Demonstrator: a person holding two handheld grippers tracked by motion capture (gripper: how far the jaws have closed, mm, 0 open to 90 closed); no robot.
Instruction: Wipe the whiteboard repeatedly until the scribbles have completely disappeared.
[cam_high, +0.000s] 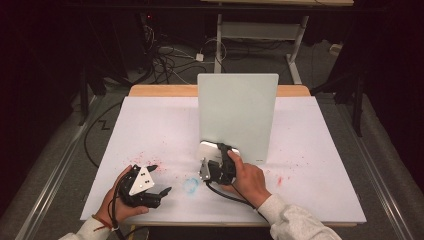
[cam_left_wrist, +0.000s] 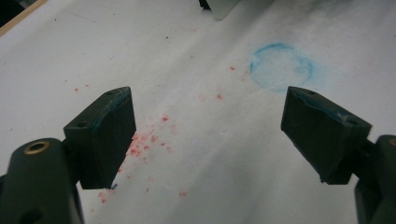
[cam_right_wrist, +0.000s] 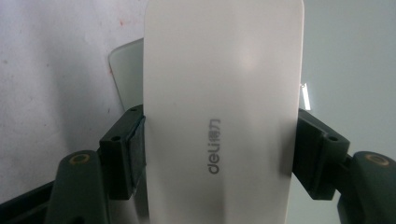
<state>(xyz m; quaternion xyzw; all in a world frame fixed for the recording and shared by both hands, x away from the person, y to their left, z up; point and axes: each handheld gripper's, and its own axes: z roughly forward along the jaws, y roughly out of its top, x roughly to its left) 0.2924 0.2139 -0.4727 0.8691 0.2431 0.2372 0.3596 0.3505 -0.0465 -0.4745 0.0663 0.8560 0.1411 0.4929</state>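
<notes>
We see the right gripper (cam_high: 220, 159) clamped across a white block marked "deli" (cam_right_wrist: 219, 116), most likely a board eraser, its two pads pressed flat on the block's long sides in the right gripper view. In the high view that block (cam_high: 212, 149) sits at the foot of an upright pale board (cam_high: 237, 112) standing near the middle of the table (cam_high: 320, 150); whether the block touches the board's face we cannot tell, since the person's right hand (cam_high: 248, 179) and the gripper body cover the join. The left gripper (cam_high: 159, 178) rests low at the near left of the table, its jaws spread wide with nothing between them, as the left gripper view shows over bare white sheet. A faint blue ring (cam_left_wrist: 281, 66) lies between the two grippers, and red specks (cam_left_wrist: 144, 144) are scattered under the left one. Open sheet runs to the left edge, to the right edge and along the near edge; behind the board the far strip of tabletop is hidden. The block's near end is cut off at the bottom of the right gripper view.
</notes>
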